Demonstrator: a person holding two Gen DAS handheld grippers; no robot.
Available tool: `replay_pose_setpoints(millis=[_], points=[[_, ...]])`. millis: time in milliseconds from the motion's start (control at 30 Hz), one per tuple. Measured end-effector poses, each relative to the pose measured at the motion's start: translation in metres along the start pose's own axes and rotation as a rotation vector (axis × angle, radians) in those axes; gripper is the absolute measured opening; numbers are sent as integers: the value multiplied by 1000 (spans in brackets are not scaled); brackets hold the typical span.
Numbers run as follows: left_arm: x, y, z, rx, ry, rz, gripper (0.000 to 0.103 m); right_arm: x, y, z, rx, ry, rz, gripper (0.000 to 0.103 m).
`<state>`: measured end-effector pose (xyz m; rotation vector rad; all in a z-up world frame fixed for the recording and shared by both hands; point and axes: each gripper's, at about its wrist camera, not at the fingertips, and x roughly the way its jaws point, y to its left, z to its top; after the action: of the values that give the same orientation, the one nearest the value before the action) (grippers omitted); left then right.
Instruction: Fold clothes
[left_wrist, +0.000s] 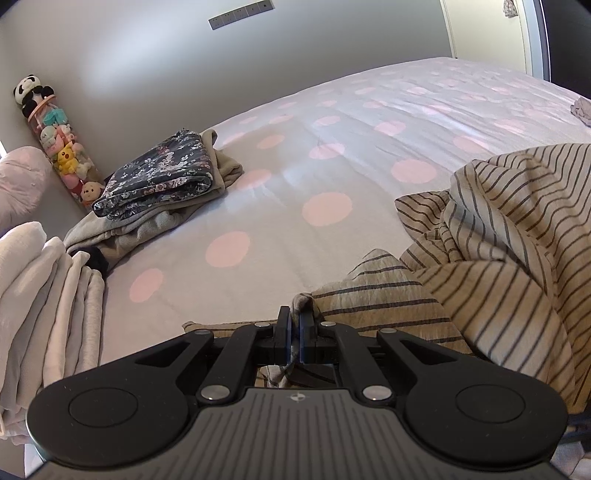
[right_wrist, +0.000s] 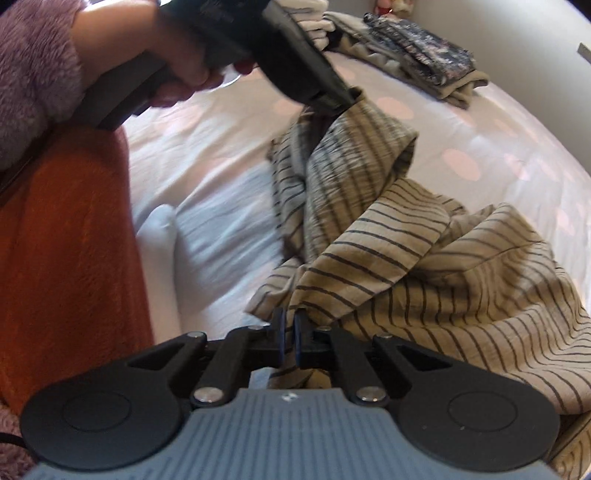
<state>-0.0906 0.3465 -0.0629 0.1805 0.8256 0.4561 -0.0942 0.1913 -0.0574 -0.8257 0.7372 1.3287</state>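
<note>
One striped garment (right_wrist: 424, 258) lay crumpled across the lower right of both views, on a bed cover (left_wrist: 332, 155) with pink dots. Two grippers were present: the left gripper (left_wrist: 295, 317), jaws closed on a corner of the cloth, and the right gripper (right_wrist: 288, 325), jaws nearly together at the garment's edge, with cloth apparently between them. One folded floral garment (left_wrist: 162, 173) sat upper left on a beige one (left_wrist: 147, 229); one tube of plush toys (left_wrist: 62, 144) stood against the wall.

Striped garment (left_wrist: 498, 236) thin crinkled woven cloth, bedsheet (left_wrist: 332, 155) smooth matt cotton-like, sleeve (right_wrist: 29, 74) fluffy plush, left gripper (left_wrist: 295, 321) matt black plastic with shiny metal pins.
</note>
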Motion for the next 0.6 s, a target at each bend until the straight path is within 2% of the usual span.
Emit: replay_pose_setpoints(millis=[33,133,267,467,600], points=[[0,0,0,0,-1,0,2,-1,0,0,-6,1,-4,12],[-1,0,0,0,-3,-1,2,-11,-3,0,-25,-5,-16,13],[0,-1,0,8,-2,-3,2,-34,-11,0,-118,-5,-35,22],[-1,-2,1,15,-5,-5,2,-57,-28,8,-371,14,-100,25],[-1,-2,1,12,-5,-6,2,-52,-41,13,-620,44,-143,26]])
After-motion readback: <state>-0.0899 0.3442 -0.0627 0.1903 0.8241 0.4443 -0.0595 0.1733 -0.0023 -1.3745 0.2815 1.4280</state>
